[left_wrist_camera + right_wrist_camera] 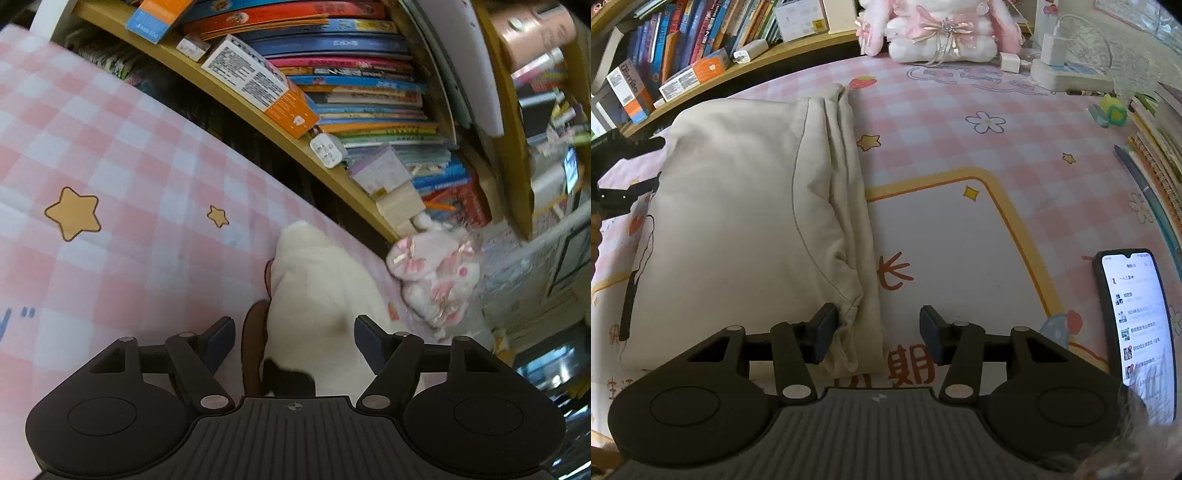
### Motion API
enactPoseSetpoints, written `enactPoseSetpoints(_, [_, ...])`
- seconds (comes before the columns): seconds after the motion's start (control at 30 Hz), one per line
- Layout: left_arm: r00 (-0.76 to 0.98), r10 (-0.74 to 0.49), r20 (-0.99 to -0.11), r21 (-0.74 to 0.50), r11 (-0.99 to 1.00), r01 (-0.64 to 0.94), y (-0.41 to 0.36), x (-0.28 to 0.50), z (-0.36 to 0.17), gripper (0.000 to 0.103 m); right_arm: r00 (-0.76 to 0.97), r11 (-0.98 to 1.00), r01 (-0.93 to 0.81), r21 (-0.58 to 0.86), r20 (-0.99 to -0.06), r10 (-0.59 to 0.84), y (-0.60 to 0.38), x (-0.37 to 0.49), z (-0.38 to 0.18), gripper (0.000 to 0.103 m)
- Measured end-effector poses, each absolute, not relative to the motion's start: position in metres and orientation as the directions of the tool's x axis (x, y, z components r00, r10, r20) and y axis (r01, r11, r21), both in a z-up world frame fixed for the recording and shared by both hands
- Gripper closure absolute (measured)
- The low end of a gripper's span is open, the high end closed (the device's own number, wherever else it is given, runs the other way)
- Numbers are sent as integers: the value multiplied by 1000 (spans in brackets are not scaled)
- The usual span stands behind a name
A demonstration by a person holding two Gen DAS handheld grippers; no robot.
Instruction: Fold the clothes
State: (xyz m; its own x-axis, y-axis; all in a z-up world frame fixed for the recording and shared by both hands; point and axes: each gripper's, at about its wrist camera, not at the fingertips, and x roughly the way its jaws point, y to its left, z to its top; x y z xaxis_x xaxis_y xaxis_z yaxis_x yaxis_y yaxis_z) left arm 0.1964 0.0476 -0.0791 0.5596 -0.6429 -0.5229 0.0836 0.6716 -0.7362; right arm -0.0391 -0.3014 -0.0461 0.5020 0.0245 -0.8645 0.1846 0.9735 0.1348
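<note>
A cream garment [738, 221] lies folded into a long block on the pink checked tablecloth [960, 147], with its bunched right edge running toward me. My right gripper [878, 329] hovers over the near end of that edge. Its jaws stand apart, the left fingertip [825, 326] is against the fold, and bare cloth shows under the gap. In the left wrist view the same garment [314, 288] appears as a pale mound. It reaches in between the spread fingers of my left gripper [295, 339], and neither pad presses on it.
A lit phone [1137, 332] lies at the right. A pink and white plush toy [942, 29] sits at the back, with chargers and a power strip [1067, 74] beside it. A wooden bookshelf [332, 92] borders the table, and stacked notebooks [1160, 155] line the right edge.
</note>
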Motion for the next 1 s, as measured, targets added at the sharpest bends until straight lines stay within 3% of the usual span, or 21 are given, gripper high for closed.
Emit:
enactPoseSetpoints(0.17, [552, -636, -539, -740, 671, 51, 45, 208, -83, 54, 497, 970, 204, 129, -868, 11, -300, -39, -46, 55])
enactPoseSetpoints(0.27, [538, -630, -560, -724, 687, 52, 40, 210, -82, 72, 493, 970, 211, 124, -870, 4, -300, -37, -45, 55])
enactPoseSetpoints(0.3, [537, -632, -559, -720, 691, 63, 38, 210, -81, 89, 492, 969, 214, 122, -870, 1, -299, -37, -45, 55])
enactPoseSetpoints(0.33, [542, -627, -559, -707, 702, 83, 35, 208, -78, 96, 492, 969, 217, 120, -871, -2, -299, -37, -45, 55])
enactPoseSetpoints(0.4, [613, -566, -551, -557, 797, 235, 18, 190, -51, 99, 491, 968, 220, 118, -871, -6, -298, -38, -45, 54])
enactPoseSetpoints(0.5, [698, -550, -458, -293, 835, 466, -7, 157, -19, 98, 488, 967, 228, 115, -873, -11, -298, -37, -44, 54])
enactPoseSetpoints(0.6, [676, -531, -512, -335, 847, 412, -3, 174, -29, 98, 485, 965, 238, 115, -874, -15, -298, -37, -44, 54])
enactPoseSetpoints(0.7, [628, -498, -599, -472, 852, 225, 18, 207, -59, 94, 483, 962, 246, 117, -875, -17, -298, -36, -44, 54])
enactPoseSetpoints(0.83, [601, -549, -581, -608, 784, 127, 44, 219, -72, 71, 483, 960, 254, 117, -875, -21, -297, -37, -44, 54])
enactPoseSetpoints(0.9, [606, -551, -573, -599, 787, 149, 49, 213, -66, 41, 483, 960, 256, 115, -875, -24, -297, -38, -44, 54])
enactPoseSetpoints(0.93, [606, -559, -566, -600, 784, 162, 51, 210, -63, 36, 483, 959, 258, 115, -875, -25, -297, -38, -44, 54])
enactPoseSetpoints(1.0, [594, -584, -553, -613, 768, 185, 54, 202, -61, 36, 483, 959, 260, 114, -875, -27, -296, -38, -44, 54])
